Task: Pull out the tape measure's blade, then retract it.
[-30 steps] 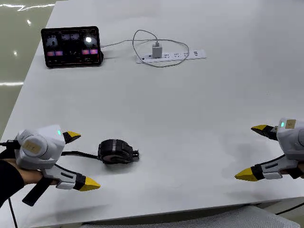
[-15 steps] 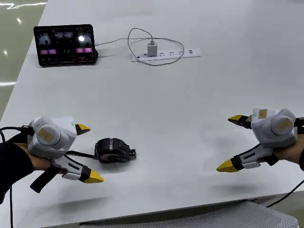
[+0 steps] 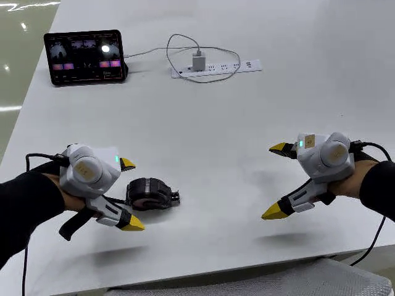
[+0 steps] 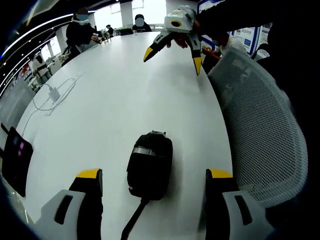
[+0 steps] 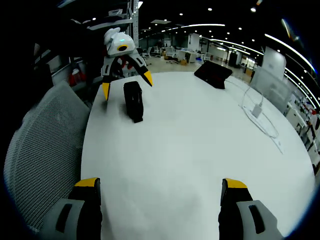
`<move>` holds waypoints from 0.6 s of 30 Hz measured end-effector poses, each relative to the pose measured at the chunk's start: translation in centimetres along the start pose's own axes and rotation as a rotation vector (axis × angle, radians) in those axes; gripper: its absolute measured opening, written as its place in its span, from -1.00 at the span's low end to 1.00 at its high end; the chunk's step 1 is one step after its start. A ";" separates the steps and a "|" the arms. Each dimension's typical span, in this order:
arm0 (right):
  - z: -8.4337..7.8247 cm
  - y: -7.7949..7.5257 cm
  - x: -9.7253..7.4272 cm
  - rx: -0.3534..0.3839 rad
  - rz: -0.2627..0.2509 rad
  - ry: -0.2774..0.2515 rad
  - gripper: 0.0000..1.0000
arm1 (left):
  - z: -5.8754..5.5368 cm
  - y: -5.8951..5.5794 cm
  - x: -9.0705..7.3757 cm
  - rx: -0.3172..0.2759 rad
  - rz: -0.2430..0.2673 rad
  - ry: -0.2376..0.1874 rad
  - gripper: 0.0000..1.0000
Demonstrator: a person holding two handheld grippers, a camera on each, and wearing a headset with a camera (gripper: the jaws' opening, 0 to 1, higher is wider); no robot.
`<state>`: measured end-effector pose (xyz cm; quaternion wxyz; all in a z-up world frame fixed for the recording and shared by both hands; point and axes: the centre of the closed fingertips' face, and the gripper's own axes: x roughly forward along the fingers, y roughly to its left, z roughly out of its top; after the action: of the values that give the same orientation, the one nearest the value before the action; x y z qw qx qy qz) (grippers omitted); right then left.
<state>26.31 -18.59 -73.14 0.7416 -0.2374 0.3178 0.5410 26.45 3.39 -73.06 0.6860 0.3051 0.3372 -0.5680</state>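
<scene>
A black tape measure (image 3: 150,193) lies on the white table (image 3: 203,142) near its front left, blade tip facing right, a black strap trailing left. My left gripper (image 3: 128,193) is open, its yellow-tipped jaws standing on either side of the tape measure (image 4: 149,164) without touching it. My right gripper (image 3: 276,180) is open and holds nothing, hovering over bare table at the front right, pointed left towards the tape measure (image 5: 133,100). The right gripper (image 4: 173,46) appears far off in the left gripper view, the left gripper (image 5: 123,71) far off in the right gripper view.
At the back left stands a lit tablet (image 3: 84,57); a white power strip (image 3: 216,68) with a charger and looped cable lies at the back middle. A mesh chair back (image 3: 259,283) sits just below the table's front edge. People sit at the far end (image 4: 82,30).
Both grippers have moved inward: the left one has come up so its jaws flank the tape measure, and the right one has shifted left. The tape measure has stayed put.
</scene>
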 end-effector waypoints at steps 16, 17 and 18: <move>4.4 1.4 5.2 -0.035 0.087 -0.033 0.98 | 0.5 0.0 2.3 -0.046 -0.044 0.017 0.30; 4.7 1.6 5.7 -0.038 0.095 -0.033 0.98 | 0.5 0.0 2.3 -0.050 -0.043 0.023 0.27; 4.9 1.7 5.9 -0.039 0.101 -0.034 0.98 | 0.5 0.0 2.3 -0.050 -0.042 0.027 0.23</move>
<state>26.99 -10.83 -74.12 0.7139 -0.2264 0.3061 0.5877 26.75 1.71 -74.60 0.6767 0.2884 0.3666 -0.5696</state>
